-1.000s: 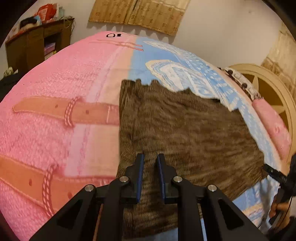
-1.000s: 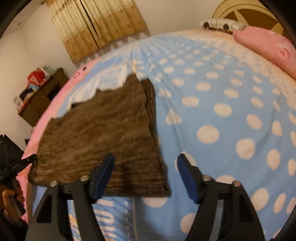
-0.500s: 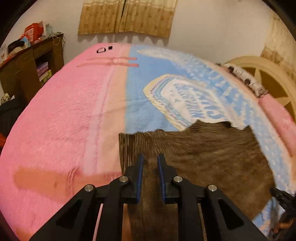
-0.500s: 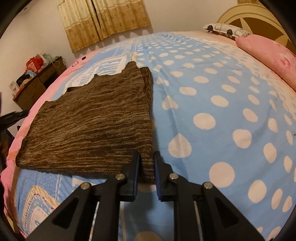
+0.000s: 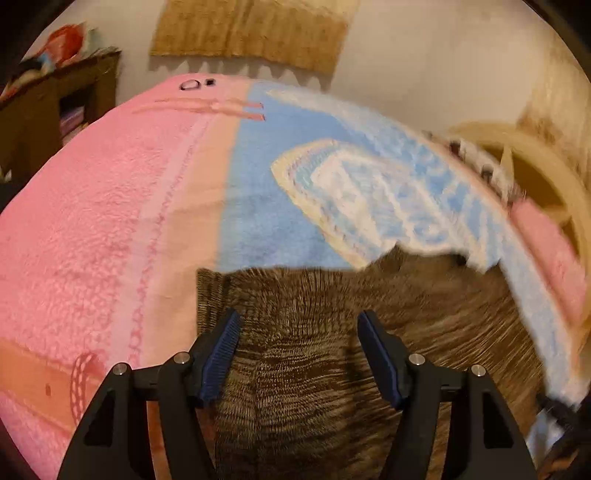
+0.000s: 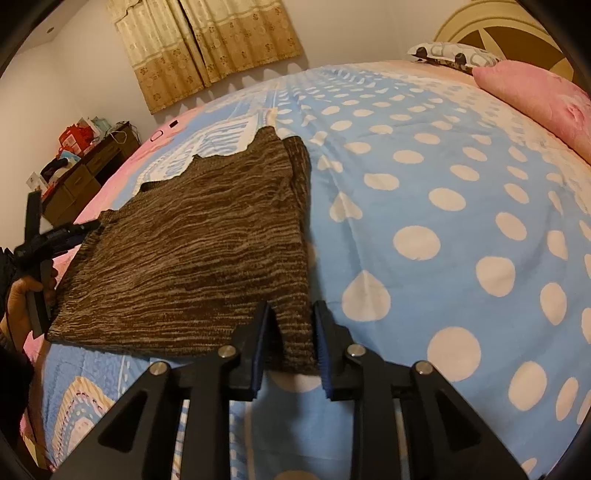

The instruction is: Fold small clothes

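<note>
A brown striped knit garment (image 6: 192, 258) lies flat on the bed; it also shows in the left wrist view (image 5: 314, 369). My left gripper (image 5: 297, 332) is open, its jaws wide apart just above the garment's left edge. It also shows at the left of the right wrist view (image 6: 55, 236). My right gripper (image 6: 291, 314) has its jaws parted a little, with the garment's near right corner lying between them.
The bed has a pink and blue blanket (image 5: 110, 221) and a blue polka-dot cover (image 6: 443, 221). A pink pillow (image 6: 546, 99) and headboard (image 6: 498, 33) are at the right. A wooden desk (image 6: 85, 170) stands by the wall under curtains (image 6: 207, 44).
My left gripper has opened wide and let go of the garment. My right gripper, shut on the corner half a second ago, has parted slightly.
</note>
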The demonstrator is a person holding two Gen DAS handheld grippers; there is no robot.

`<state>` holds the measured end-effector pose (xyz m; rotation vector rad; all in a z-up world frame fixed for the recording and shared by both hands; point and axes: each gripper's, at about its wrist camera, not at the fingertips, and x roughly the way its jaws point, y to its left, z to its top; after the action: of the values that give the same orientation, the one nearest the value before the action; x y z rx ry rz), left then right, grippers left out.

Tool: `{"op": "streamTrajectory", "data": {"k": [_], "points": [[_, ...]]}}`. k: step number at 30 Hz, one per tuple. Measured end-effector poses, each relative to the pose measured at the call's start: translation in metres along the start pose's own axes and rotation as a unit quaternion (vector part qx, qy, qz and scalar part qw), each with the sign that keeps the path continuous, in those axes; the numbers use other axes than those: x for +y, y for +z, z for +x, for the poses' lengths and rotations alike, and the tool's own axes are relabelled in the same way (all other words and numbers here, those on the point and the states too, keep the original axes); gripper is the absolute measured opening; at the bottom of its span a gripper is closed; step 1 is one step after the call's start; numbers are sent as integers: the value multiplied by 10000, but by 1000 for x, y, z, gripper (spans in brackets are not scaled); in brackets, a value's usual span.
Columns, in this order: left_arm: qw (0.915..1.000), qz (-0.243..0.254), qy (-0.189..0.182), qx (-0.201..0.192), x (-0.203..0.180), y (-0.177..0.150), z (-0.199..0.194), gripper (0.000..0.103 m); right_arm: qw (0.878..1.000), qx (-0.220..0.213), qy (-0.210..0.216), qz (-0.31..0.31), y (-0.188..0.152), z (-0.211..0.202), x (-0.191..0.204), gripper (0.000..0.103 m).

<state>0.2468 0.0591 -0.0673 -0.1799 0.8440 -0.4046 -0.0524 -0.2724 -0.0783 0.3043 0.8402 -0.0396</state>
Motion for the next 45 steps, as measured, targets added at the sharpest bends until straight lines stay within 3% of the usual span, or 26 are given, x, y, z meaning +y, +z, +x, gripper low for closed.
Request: {"op": "streamTrajectory", "data": {"k": [4, 9, 12, 14, 15, 18, 21, 25, 28, 37, 41, 45], "points": [[9980, 181, 351, -490, 2, 7, -21, 67, 10000, -5, 29, -1, 0, 0, -1, 29], [9964, 385, 752, -66, 7, 8, 10, 66, 10000, -34, 43, -7, -1, 0, 0, 30], [9967, 289, 716, 229, 12, 2, 25, 50, 10000, -35, 75, 20, -1, 0, -1, 30], [9975, 172, 654, 187, 17, 2, 22, 41, 9999, -36, 100, 35, -1, 0, -2, 30], [9978, 128, 617, 201, 19, 2, 21, 32, 9999, -41, 106, 37, -1, 0, -3, 30], [9984, -16, 525, 224, 26, 0, 20, 26, 9999, -50, 122, 54, -1, 1, -3, 31], [9981, -177, 563, 185, 27, 0, 11, 24, 9998, -57, 158, 105, -1, 1, -5, 31], [9971, -85, 707, -250, 22, -2, -6, 25, 9997, -56, 189, 126, 0, 1, -6, 31], [9975, -231, 620, -253, 27, 1, -6, 25, 9998, -63, 175, 103, 0, 2, -5, 31], [9938, 177, 1066, 263, 22, 3, 21, 25, 9997, -76, 187, 117, -1, 1, -5, 31], [9883, 625, 1348, 329, 12, 3, 28, 30, 9997, -83, 188, 119, -1, 1, -5, 32], [9730, 1142, 1980, 320, 7, -5, 25, 29, 9996, -85, 224, 151, 0, 1, -6, 32]]}}
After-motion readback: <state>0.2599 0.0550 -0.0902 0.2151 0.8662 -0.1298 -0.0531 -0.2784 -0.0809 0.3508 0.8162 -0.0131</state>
